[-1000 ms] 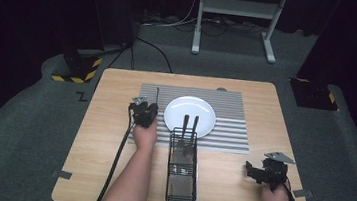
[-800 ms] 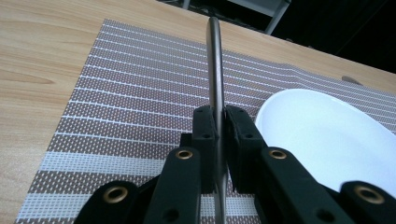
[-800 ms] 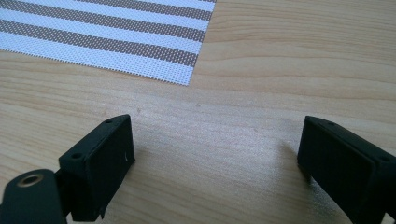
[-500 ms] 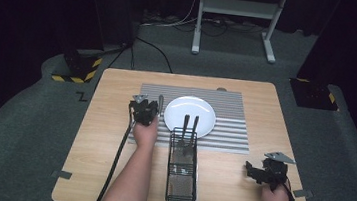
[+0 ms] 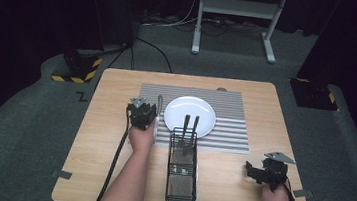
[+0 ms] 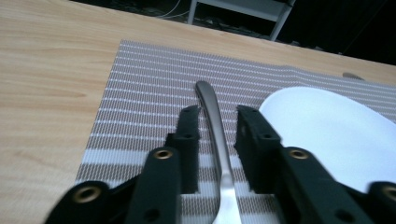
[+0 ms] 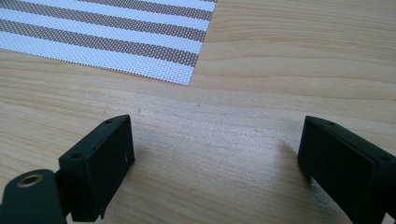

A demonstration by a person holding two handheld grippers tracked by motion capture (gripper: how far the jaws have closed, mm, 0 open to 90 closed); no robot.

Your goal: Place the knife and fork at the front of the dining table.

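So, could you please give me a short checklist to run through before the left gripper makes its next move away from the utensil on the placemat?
1. Left gripper jaws have just been opening and stand clear of the metal utensil handle between them: ok.
2. Utensil lies flat on the striped placemat, left of the white plate: ok.
3. Which utensil it is: cannot tell, its head is out of view.
4. Wire caddy upright, with two utensils standing in it: ok.
5. Right gripper open over bare table, out of the way: ok.
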